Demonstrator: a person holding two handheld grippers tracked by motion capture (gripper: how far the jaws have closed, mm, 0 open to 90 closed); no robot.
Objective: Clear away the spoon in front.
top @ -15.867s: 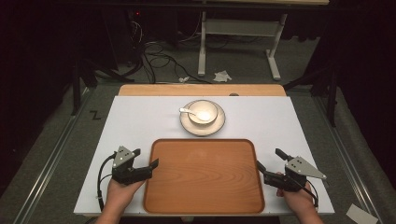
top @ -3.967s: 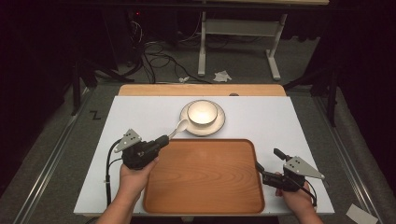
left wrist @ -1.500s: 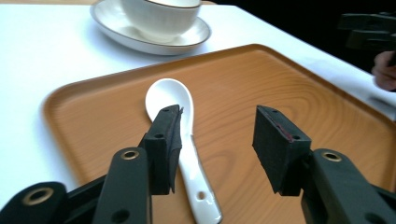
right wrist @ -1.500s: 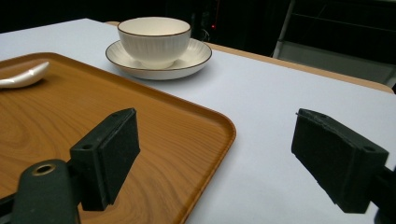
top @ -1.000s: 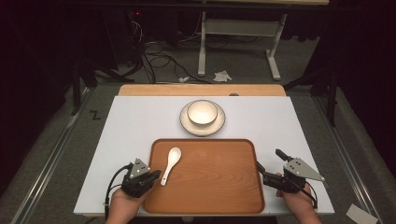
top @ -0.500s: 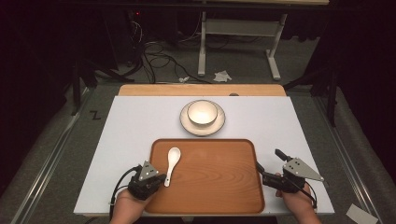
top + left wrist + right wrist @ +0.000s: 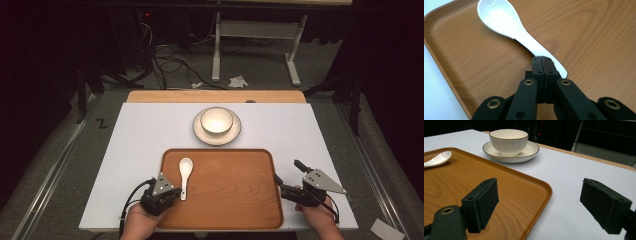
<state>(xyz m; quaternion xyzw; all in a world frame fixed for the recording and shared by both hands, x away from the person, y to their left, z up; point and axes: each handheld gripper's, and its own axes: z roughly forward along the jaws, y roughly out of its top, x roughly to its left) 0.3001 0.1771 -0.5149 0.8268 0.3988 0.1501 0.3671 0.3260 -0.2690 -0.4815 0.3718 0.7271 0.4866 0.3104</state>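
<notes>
- left gripper (image 7: 172,192): sits at the near left corner of the wooden tray (image 7: 235,210), held in the person's left hand (image 7: 142,220). in the left gripper view its jaws are pressed fully together, pad against pad, with nothing clamped between them; the tips sit just above the end of the spoon handle.
- white spoon (image 7: 185,170): lies flat on the tray floor in the left part of the tray, bowl facing up and pointing toward the far edge, handle pointing toward the near edge. whether the closed tips touch the handle cannot be told.
- right gripper (image 7: 289,177): sits at the right rim of the tray. in the right gripper view its jaws stand wide apart and hold nothing; one pad is over the tray, the other over the white table top (image 7: 300,130).
- bowl (image 7: 216,120): stands upright on a saucer (image 7: 235,132) on the table, just beyond the far rim of the tray, apart from both grippers.
</notes>
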